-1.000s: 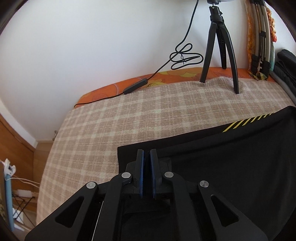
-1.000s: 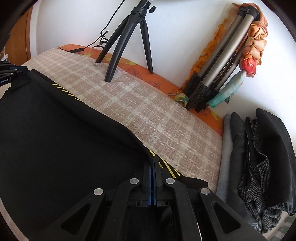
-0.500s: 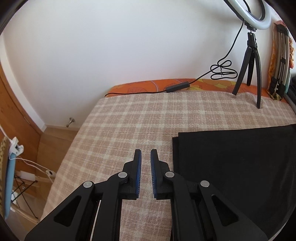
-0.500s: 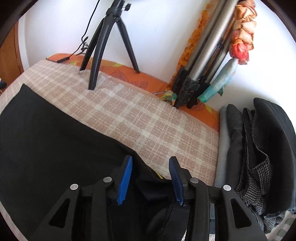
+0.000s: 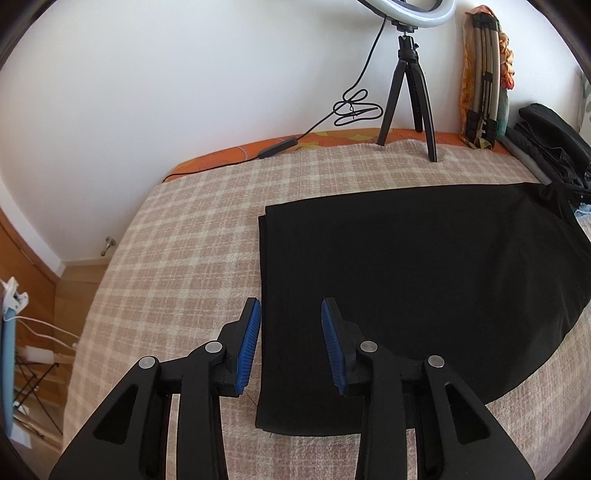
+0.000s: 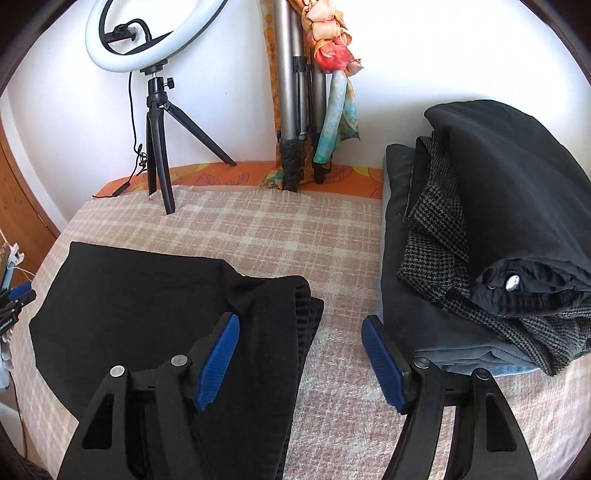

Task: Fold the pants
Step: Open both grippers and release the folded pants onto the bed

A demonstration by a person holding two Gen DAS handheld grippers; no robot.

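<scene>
Now your left tool [image 5: 290, 332] hangs with its jaws spread and nothing between them, straddling the left edge of the pants [image 5: 406, 280]. That edge runs straight from the far corner to the near one, doubled over in two layers. Left of it the bed [image 5: 184, 258] shows bare plaid right out to its side.

Your right tool [image 6: 301, 354] is wide open too and holds nothing; its left pad [image 6: 218, 363] sits over the black cloth, its right pad [image 6: 384, 365] over plaid. The pants [image 6: 140, 295] lie flat on the bed [image 6: 277, 229] with the bunched waist end under that tool, its edge rumpled and ribbed. A strip of bare plaid lies between that end and the clothes pile [image 6: 491, 229] on your right. Beyond the far edge, more plaid stretches up to the ring light [image 6: 155, 33] and its tripod [image 6: 159, 147].
</scene>
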